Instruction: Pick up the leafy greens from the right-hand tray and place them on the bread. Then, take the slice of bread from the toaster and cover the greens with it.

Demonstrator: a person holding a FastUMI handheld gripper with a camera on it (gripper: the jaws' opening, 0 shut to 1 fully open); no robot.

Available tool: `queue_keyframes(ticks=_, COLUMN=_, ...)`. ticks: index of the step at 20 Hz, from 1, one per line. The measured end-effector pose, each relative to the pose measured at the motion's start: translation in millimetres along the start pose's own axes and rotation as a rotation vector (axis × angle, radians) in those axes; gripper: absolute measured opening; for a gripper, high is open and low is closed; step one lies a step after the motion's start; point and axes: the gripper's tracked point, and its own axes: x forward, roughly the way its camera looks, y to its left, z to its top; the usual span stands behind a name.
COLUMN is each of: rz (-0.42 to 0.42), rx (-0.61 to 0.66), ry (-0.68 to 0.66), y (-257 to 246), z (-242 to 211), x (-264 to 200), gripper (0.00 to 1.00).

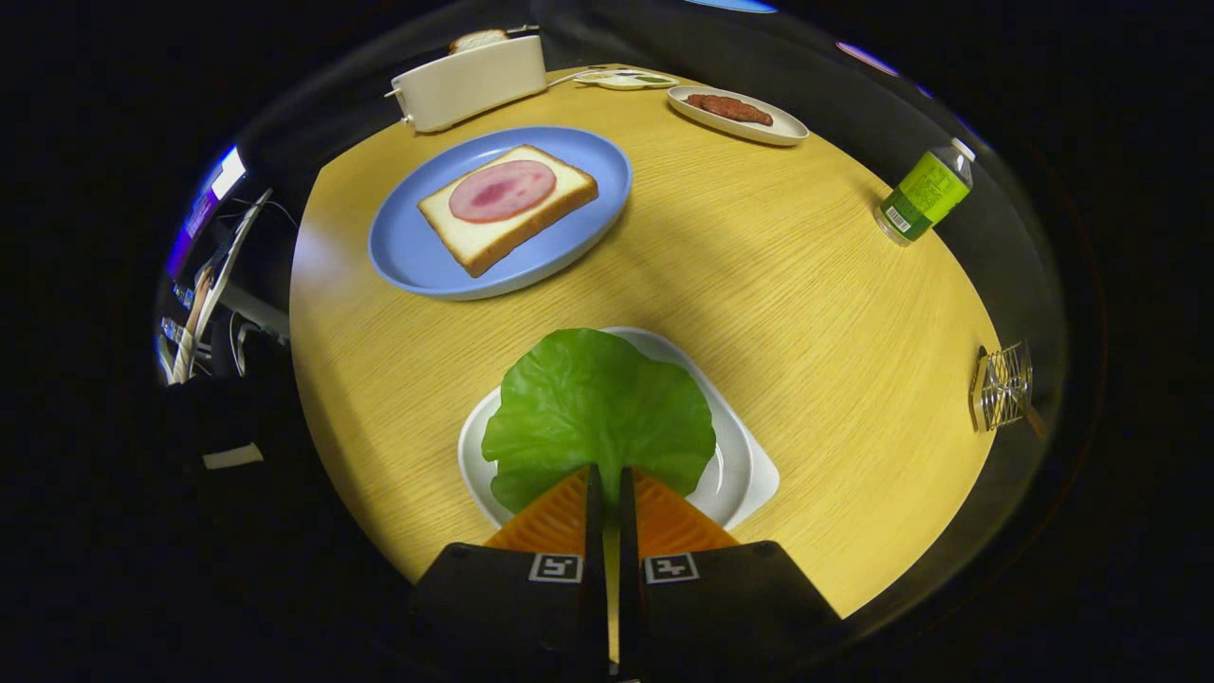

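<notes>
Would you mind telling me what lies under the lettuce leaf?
A white tray shows around the lettuce leaf; its middle is covered. The tongs, nearly closed, pinch the leaf's near edge.

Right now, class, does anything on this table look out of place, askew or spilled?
Nothing is spilled. The lettuce leaf overhangs its white tray, the bread sits askew on the blue plate, and the gripper fingers are nearly closed at the leaf's edge.

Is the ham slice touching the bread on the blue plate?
Touching. The gripper view shows the ham slice lying flat on the bread, no gap. The gripper is nearly closed at the lettuce leaf's near edge.
</notes>
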Motion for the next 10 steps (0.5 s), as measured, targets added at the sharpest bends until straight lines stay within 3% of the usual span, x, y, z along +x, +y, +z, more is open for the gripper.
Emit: queue_keyframes(ticks=10, rz=-0.024, rx=0.244, ry=-0.199, y=6, z=64, x=-87, gripper=0.09)
